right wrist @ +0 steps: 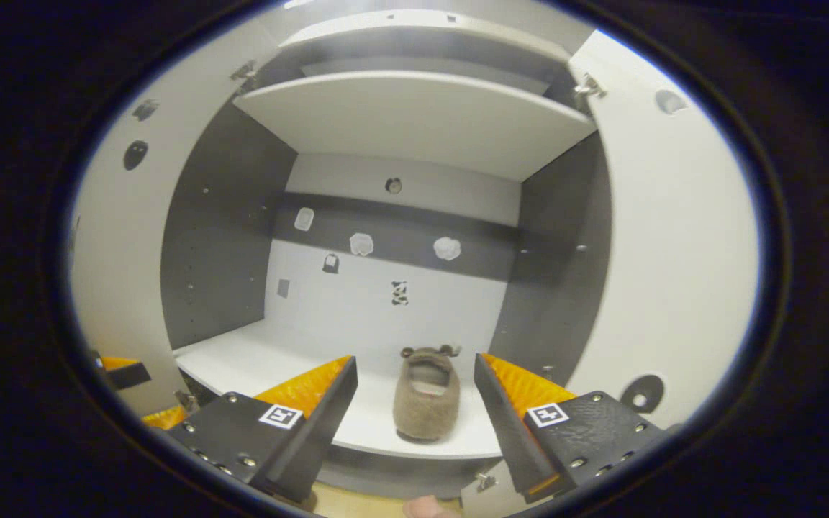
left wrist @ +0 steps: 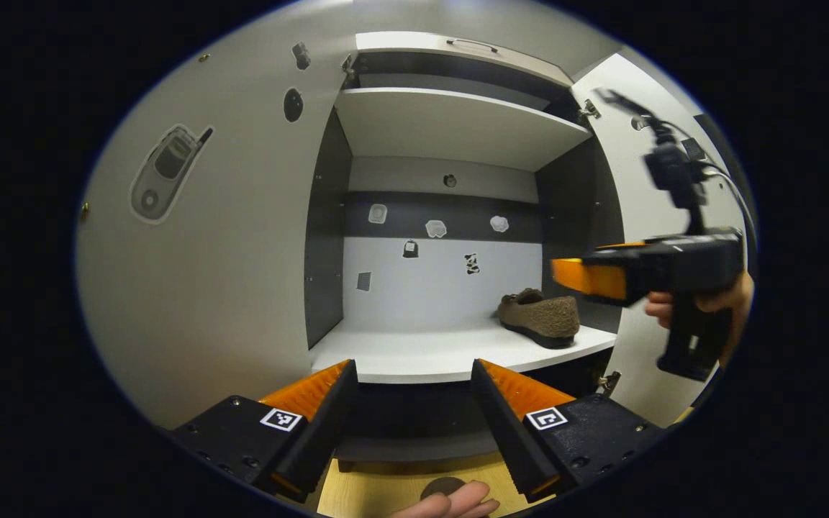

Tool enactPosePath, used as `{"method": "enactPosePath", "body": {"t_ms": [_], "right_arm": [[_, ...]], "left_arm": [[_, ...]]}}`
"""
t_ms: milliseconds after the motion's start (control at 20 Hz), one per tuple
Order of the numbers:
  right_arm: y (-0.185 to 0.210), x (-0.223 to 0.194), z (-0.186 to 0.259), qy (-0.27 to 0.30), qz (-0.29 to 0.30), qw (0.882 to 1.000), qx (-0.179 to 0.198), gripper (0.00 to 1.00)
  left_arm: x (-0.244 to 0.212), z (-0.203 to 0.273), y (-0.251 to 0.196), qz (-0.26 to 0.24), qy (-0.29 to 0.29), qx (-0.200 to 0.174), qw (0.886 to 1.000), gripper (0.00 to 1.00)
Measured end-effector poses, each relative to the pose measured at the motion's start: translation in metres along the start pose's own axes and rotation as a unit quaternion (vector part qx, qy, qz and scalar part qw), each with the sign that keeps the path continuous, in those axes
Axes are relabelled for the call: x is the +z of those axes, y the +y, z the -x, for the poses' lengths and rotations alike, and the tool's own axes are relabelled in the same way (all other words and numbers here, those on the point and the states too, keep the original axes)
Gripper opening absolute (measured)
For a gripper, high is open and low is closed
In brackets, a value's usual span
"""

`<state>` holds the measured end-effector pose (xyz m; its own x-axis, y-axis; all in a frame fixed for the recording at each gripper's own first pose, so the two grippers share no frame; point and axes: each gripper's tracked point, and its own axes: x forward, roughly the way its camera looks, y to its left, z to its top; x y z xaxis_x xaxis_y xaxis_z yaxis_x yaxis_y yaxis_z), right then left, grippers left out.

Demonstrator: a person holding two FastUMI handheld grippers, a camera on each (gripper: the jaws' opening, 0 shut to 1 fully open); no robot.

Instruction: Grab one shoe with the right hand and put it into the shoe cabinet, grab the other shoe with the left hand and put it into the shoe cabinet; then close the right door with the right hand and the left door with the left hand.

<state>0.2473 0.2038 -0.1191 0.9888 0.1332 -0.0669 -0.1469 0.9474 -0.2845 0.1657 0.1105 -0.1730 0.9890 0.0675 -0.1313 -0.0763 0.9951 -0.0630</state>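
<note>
A brown fuzzy shoe [left wrist: 538,316] stands on the right side of the shoe cabinet's white lower shelf [left wrist: 414,356]. In the right gripper view the same shoe [right wrist: 425,396] points its heel at me, just beyond my right gripper [right wrist: 414,361], whose fingers are open and clear of it. My left gripper [left wrist: 413,363] is open with nothing in it, in front of the shelf's left half. From the left gripper view, the right gripper [left wrist: 565,277] hovers beside the right door [left wrist: 645,180], held by a hand. The left door [left wrist: 227,252] and the right door [right wrist: 666,273] both stand open.
An upper shelf [left wrist: 450,122] spans the cabinet above. Stickers dot the back wall [left wrist: 436,280]. A finger [left wrist: 458,502] and a small dark object [left wrist: 443,486] show at the bottom over the wooden floor. The left gripper's orange finger [right wrist: 119,368] peeks in at lower left.
</note>
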Motion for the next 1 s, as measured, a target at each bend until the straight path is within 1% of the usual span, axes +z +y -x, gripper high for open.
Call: {"method": "enactPosePath", "body": {"t_ms": [50, 150, 200, 350, 400, 550, 650, 700, 800, 900, 950, 1000], "right_arm": [[-0.009, -0.008, 0.015, -0.009, -0.007, 1.0, -0.014, 0.98], [-0.014, -0.033, 0.046, -0.007, -0.029, 1.0, -0.006, 0.98], [-0.019, -0.045, 0.06, -0.004, -0.042, 0.999, -0.005, 0.99], [-0.029, -0.071, 0.094, -0.006, -0.078, 0.997, -0.001, 0.99], [-0.031, -0.078, 0.101, -0.009, -0.086, 0.996, 0.001, 0.99], [-0.027, -0.096, 0.125, -0.012, -0.103, 0.995, 0.007, 0.98], [-0.023, -0.1, 0.138, -0.022, -0.105, 0.994, 0.013, 0.98], [-0.022, -0.102, 0.142, -0.024, -0.105, 0.994, 0.013, 0.98], [-0.015, -0.106, 0.152, -0.025, -0.108, 0.994, 0.02, 0.98], [-0.01, -0.111, 0.157, -0.024, -0.113, 0.993, 0.028, 0.98], [-0.007, -0.112, 0.158, -0.025, -0.109, 0.993, 0.032, 0.98], [-0.006, -0.113, 0.159, -0.029, -0.105, 0.994, 0.032, 0.98]], "left_arm": [[-0.002, 0.001, 0.002, 0.0, 0.003, 0.007, 1.0, 0.97], [-0.002, 0.004, 0.003, 0.002, 0.005, 0.019, 1.0, 0.98], [-0.004, 0.006, 0.0, 0.007, 0.007, 0.019, 1.0, 0.98], [-0.017, 0.013, -0.018, 0.0, 0.013, -0.001, 1.0, 0.98], [-0.029, 0.016, -0.021, -0.003, 0.021, -0.004, 1.0, 0.98], [-0.081, 0.031, -0.025, 0.006, 0.06, 0.006, 0.998, 0.98], [-0.124, 0.043, -0.03, 0.006, 0.08, 0.002, 0.997, 0.99], [-0.142, 0.048, -0.028, 0.0, 0.089, 0.007, 0.996, 0.98], [-0.183, 0.053, -0.024, -0.023, 0.126, 0.011, 0.992, 0.99], [-0.228, 0.056, -0.021, -0.046, 0.187, 0.007, 0.981, 0.98], [-0.249, 0.063, -0.02, -0.045, 0.222, 0.007, 0.974, 0.99], [-0.264, 0.066, -0.021, -0.036, 0.243, 0.0, 0.969, 0.98]]}}
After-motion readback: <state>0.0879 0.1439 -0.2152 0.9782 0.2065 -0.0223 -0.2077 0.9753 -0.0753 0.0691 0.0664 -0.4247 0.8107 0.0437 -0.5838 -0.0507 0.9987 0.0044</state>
